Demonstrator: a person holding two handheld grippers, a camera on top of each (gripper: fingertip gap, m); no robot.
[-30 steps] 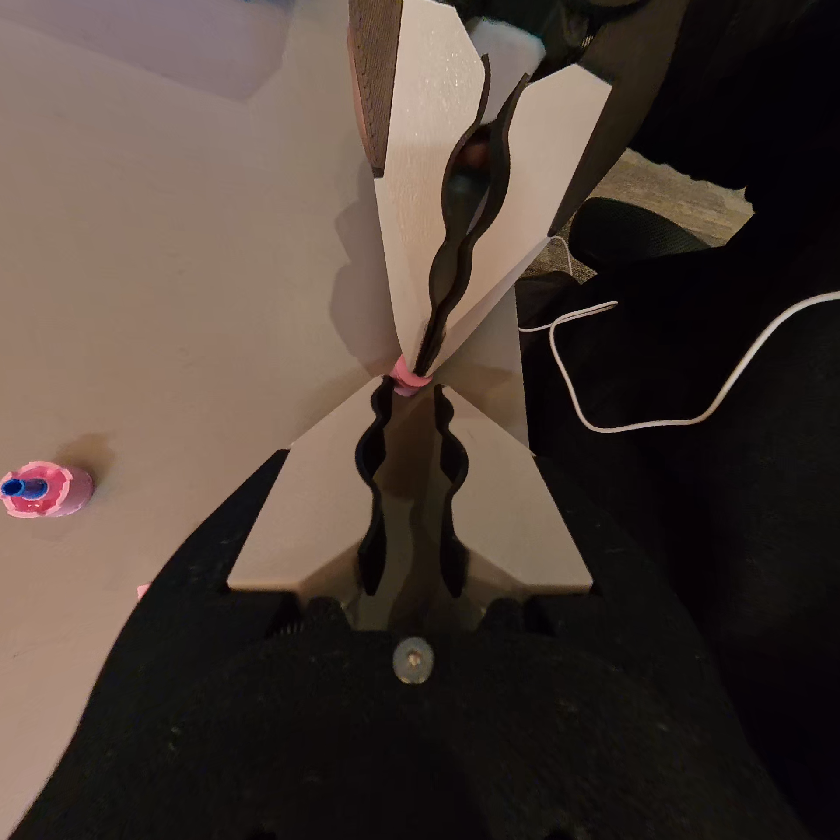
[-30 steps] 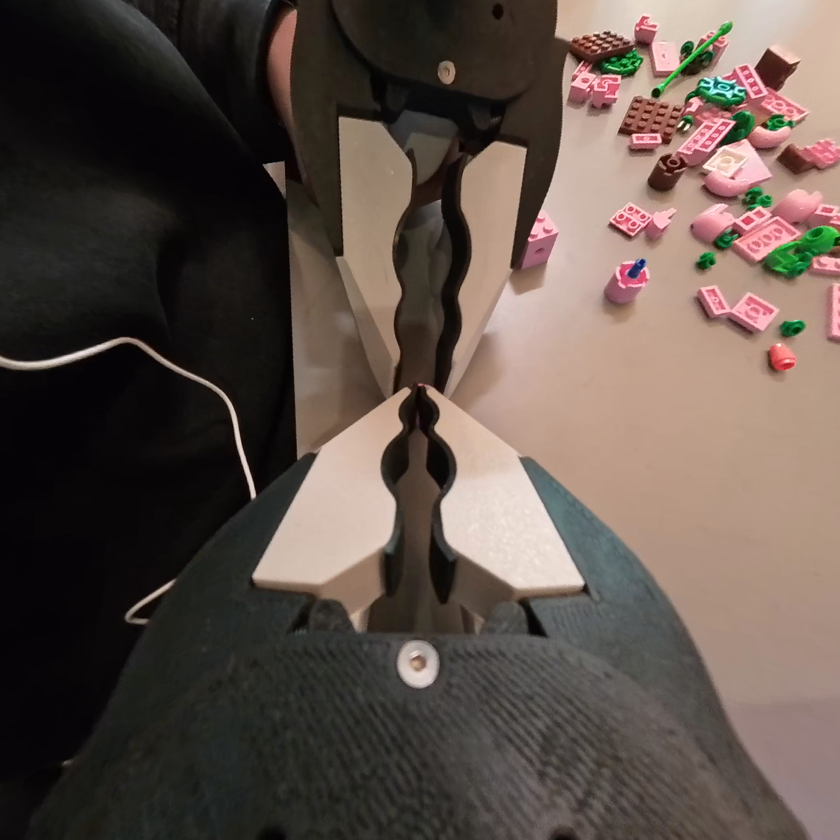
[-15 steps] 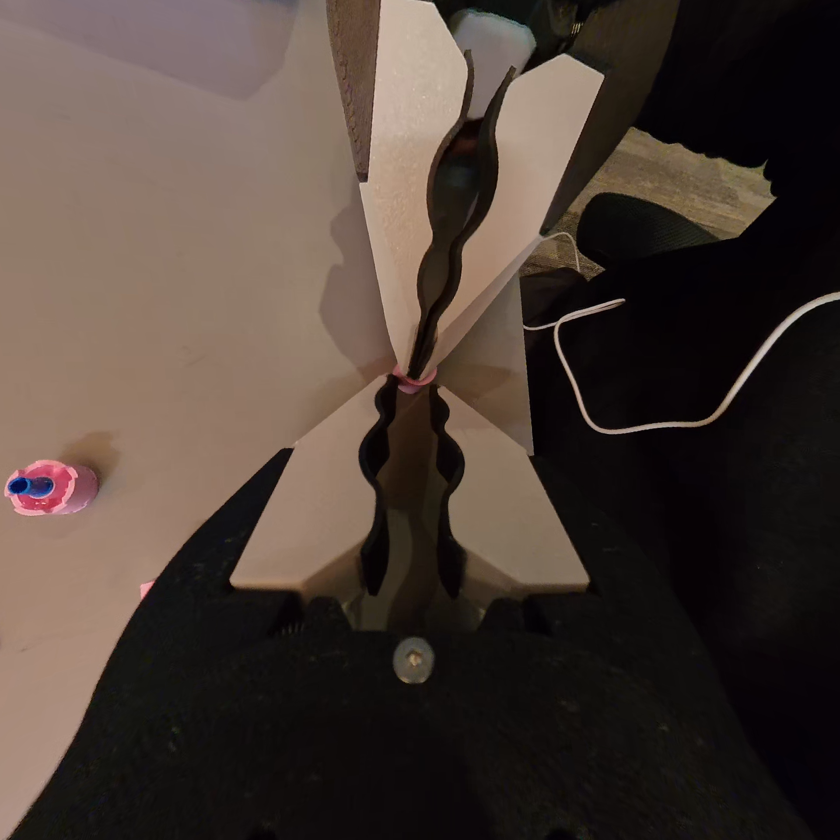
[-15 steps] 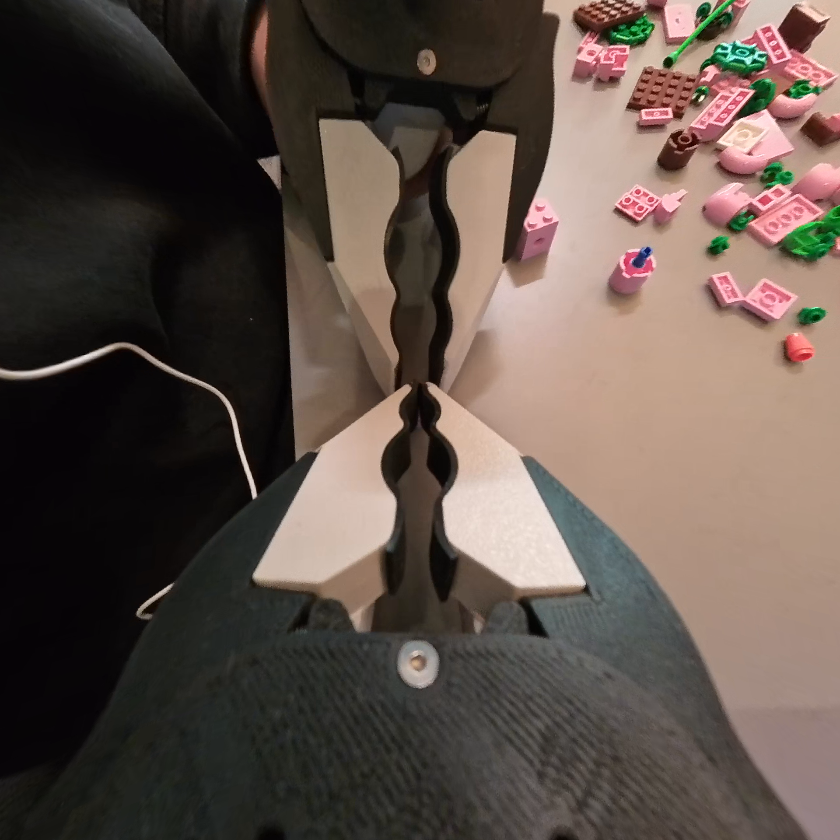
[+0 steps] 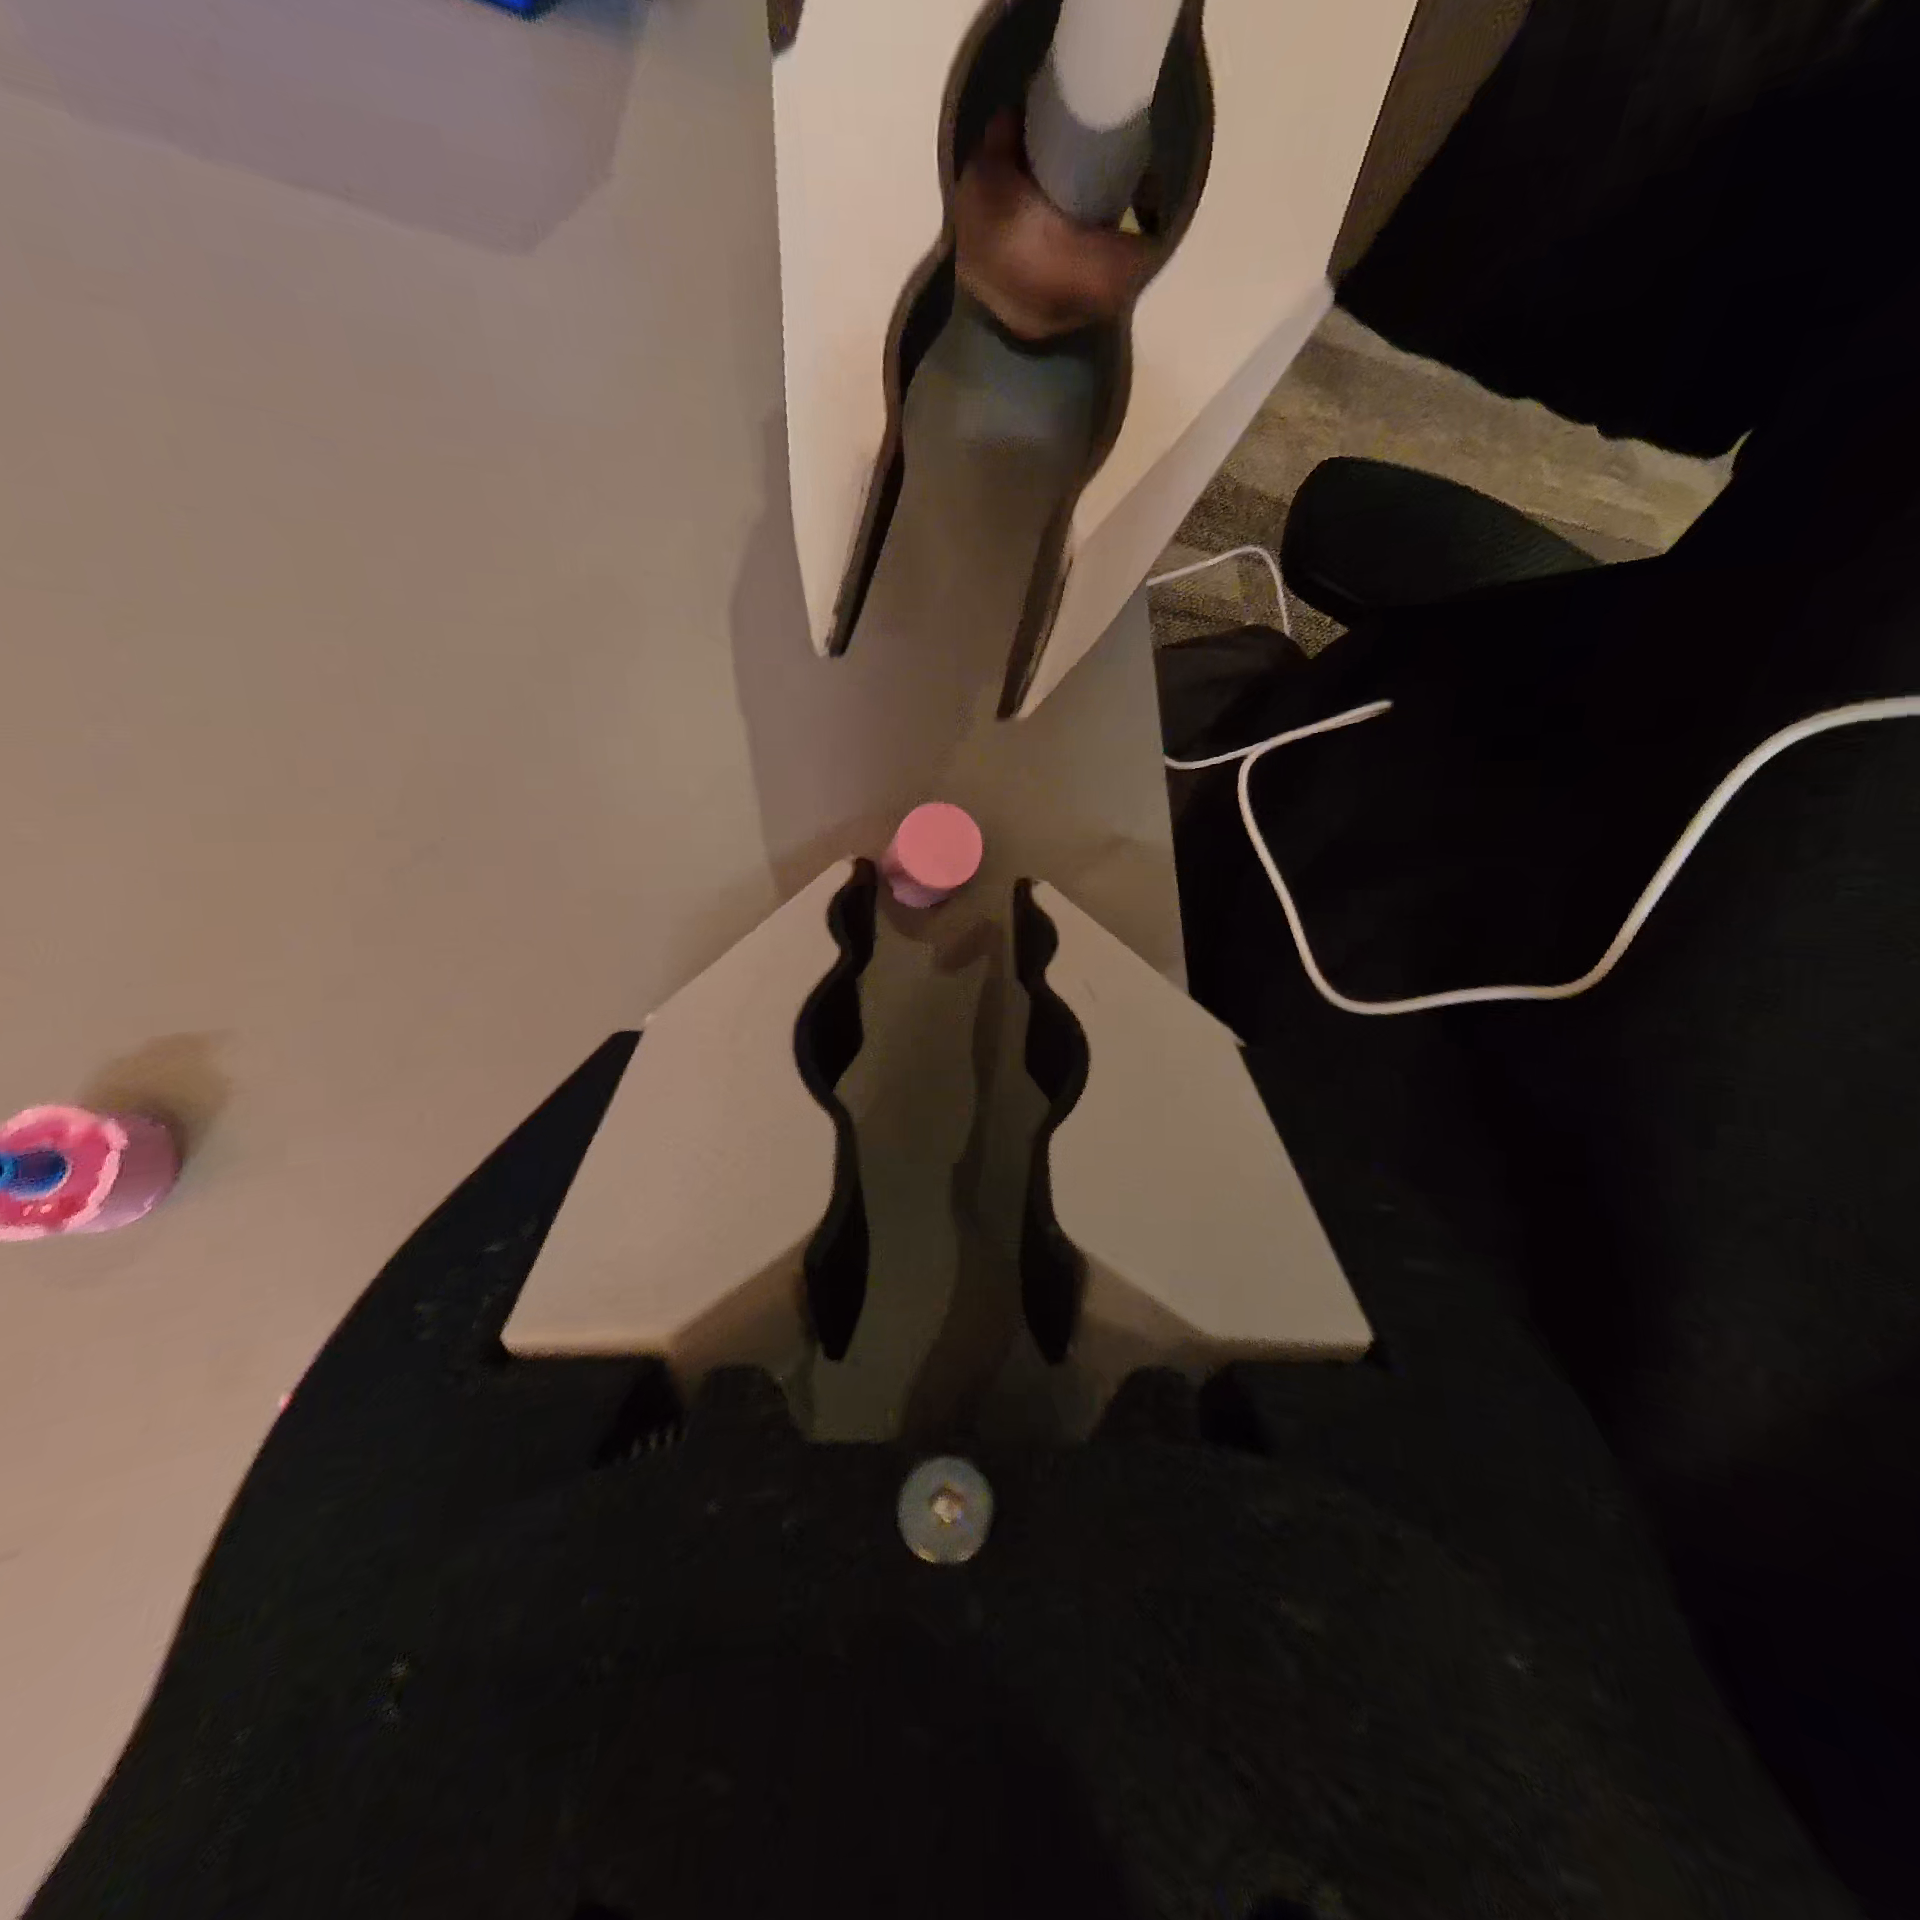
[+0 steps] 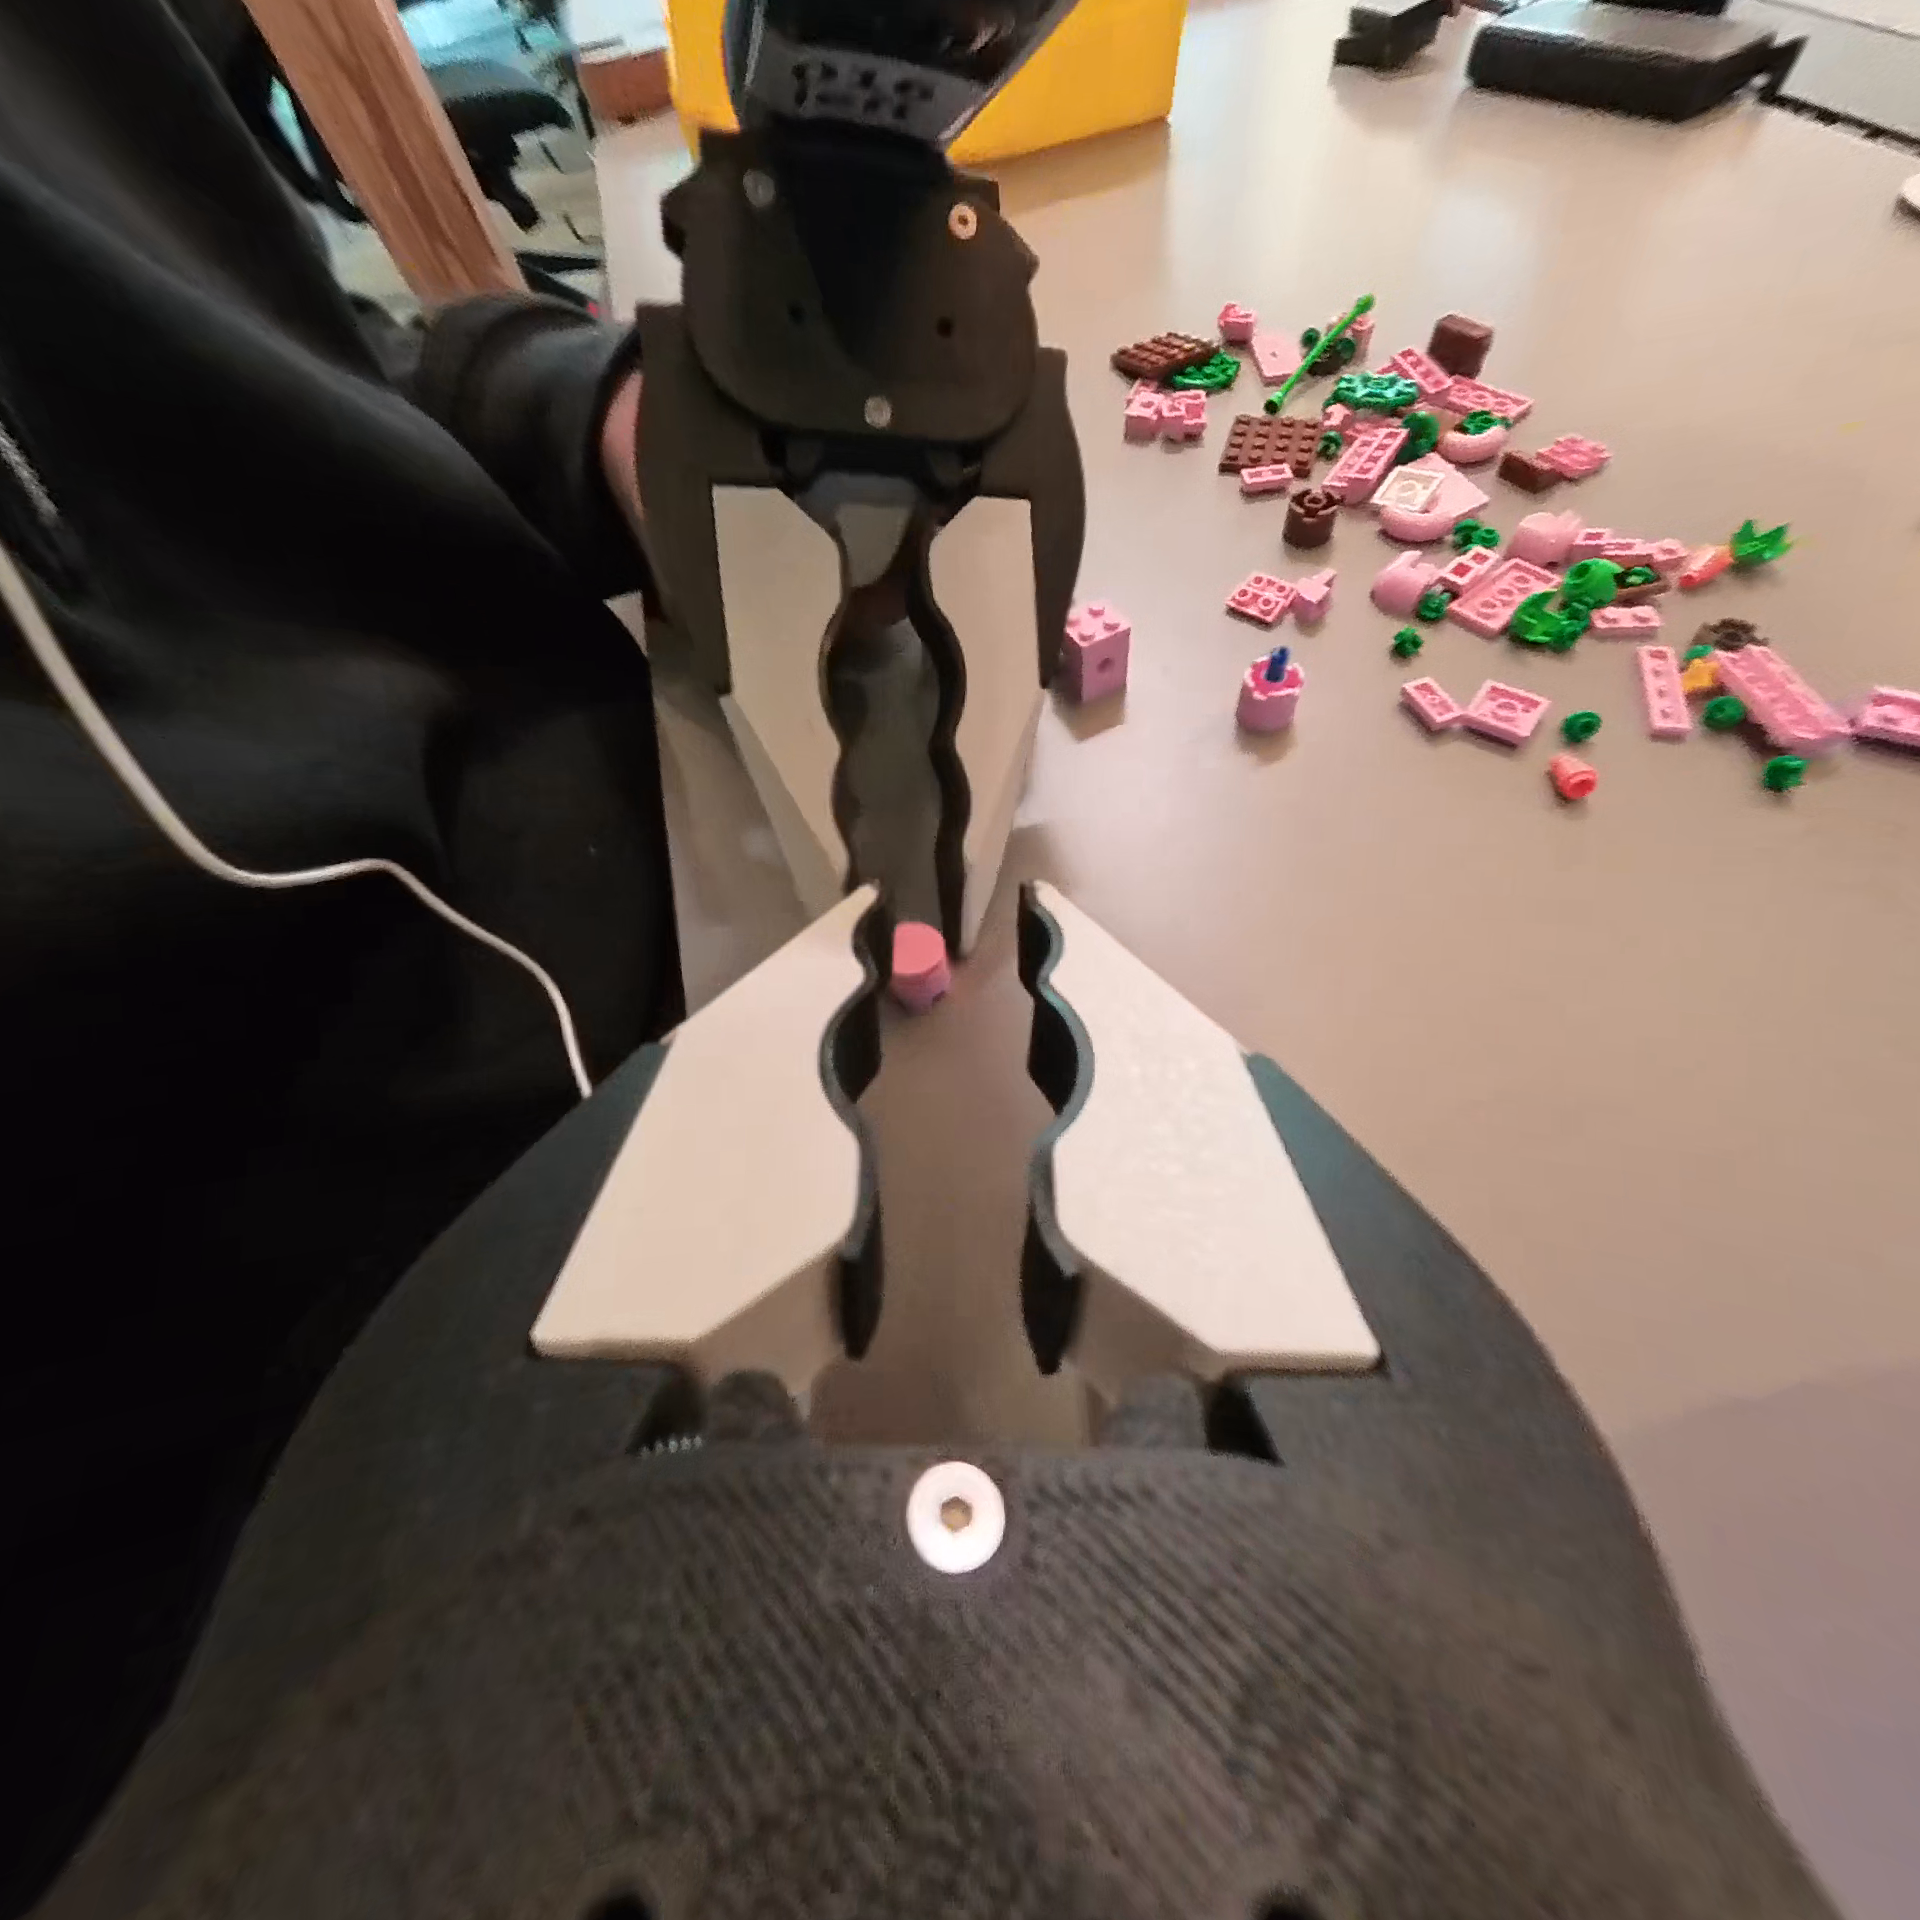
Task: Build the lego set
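The small pink round piece (image 5: 928, 854) lies on the table (image 5: 364, 623) between both grippers' tips, near the table's edge. Left gripper (image 5: 940, 883) and right gripper (image 6: 948, 902) both gape, holding nothing. Light, hard, slippery (probably rolls); pinch its curved sides.

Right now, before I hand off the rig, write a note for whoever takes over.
Left gripper: open, holding nothing.
Right gripper: open, holding nothing, tip to tip with the left.
Small pink round piece: loose between the tips, near the table edge.
Pink cylinder with blue pin and pink cube brick stand apart from the loose pile.
Done: only the cylinder with pin looks assembled.
Left: nearly the whole build.
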